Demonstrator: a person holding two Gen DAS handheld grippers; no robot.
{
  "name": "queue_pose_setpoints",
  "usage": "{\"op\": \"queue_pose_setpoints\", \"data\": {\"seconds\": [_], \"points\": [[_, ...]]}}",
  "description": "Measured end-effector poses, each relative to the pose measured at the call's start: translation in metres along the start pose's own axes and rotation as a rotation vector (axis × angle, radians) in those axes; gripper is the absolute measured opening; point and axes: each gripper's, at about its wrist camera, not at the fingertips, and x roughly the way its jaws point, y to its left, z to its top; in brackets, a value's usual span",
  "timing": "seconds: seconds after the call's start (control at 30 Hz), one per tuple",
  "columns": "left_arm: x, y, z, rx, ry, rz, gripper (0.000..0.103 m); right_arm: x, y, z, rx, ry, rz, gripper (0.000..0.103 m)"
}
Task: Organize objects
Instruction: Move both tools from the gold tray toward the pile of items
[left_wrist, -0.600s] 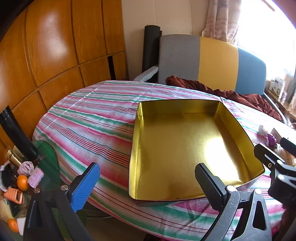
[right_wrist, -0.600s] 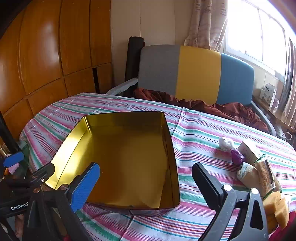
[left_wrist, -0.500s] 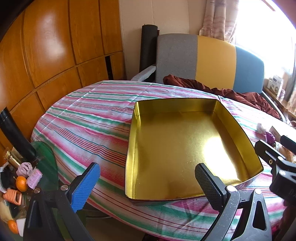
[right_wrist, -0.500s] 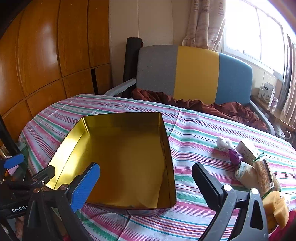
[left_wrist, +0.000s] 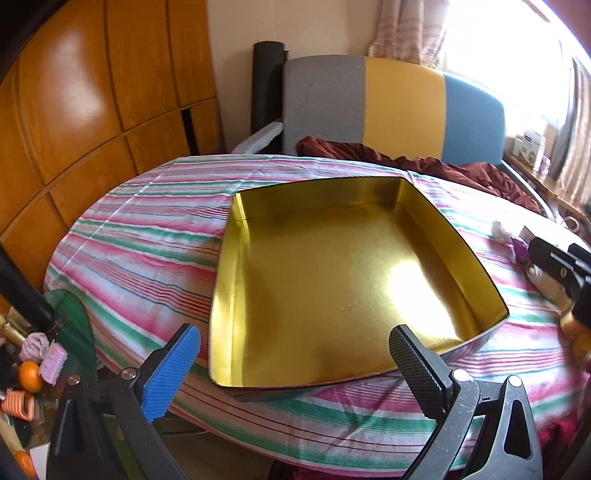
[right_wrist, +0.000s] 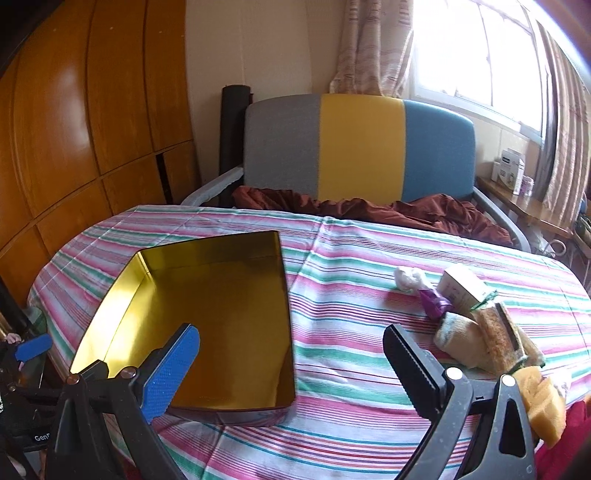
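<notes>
Shallow square gold metal tin (left_wrist: 332, 280) on striped cloth worktop (left_wrist: 147, 251). Left gripper (left_wrist: 295, 354) and right gripper (right_wrist: 291, 354) fingers spread, empty. Soft sponges (right_wrist: 495, 339) far right.

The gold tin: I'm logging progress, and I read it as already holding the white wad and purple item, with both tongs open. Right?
Not quite. The gold tin is empty; the white wad and purple item lie on the striped tablecloth beside it, as the right wrist view shows. Both left tongs and right tongs are open.

Gold tin (left_wrist: 332, 280) on pink, green and white striped tablecloth (left_wrist: 147, 236)
</notes>
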Motion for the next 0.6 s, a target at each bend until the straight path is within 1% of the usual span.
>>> {"op": "queue_pose_setpoints", "data": {"seconds": [0.1, 0.27, 0.37, 0.43, 0.53, 0.6], "points": [[-0.001, -0.010, 0.000, 0.034, -0.008, -0.029, 0.103, -0.004, -0.018, -0.001, 0.029, 0.002, -0.036, 0.101], [0.000, -0.034, 0.004, 0.095, -0.016, -0.084, 0.103, -0.017, -0.063, 0.002, 0.116, -0.007, -0.110, 0.101], [0.003, -0.054, 0.007, 0.142, -0.004, -0.139, 0.103, -0.032, -0.108, 0.003, 0.201, -0.024, -0.173, 0.102], [0.005, -0.068, 0.008, 0.179, 0.016, -0.207, 0.103, -0.042, -0.134, 0.003, 0.249, -0.033, -0.218, 0.102], [0.007, -0.092, 0.009, 0.229, 0.024, -0.254, 0.103, -0.061, -0.181, 0.000, 0.327, -0.037, -0.292, 0.102], [0.012, -0.107, 0.009, 0.246, 0.051, -0.283, 0.103, -0.069, -0.205, -0.004, 0.376, -0.030, -0.309, 0.102]]}}
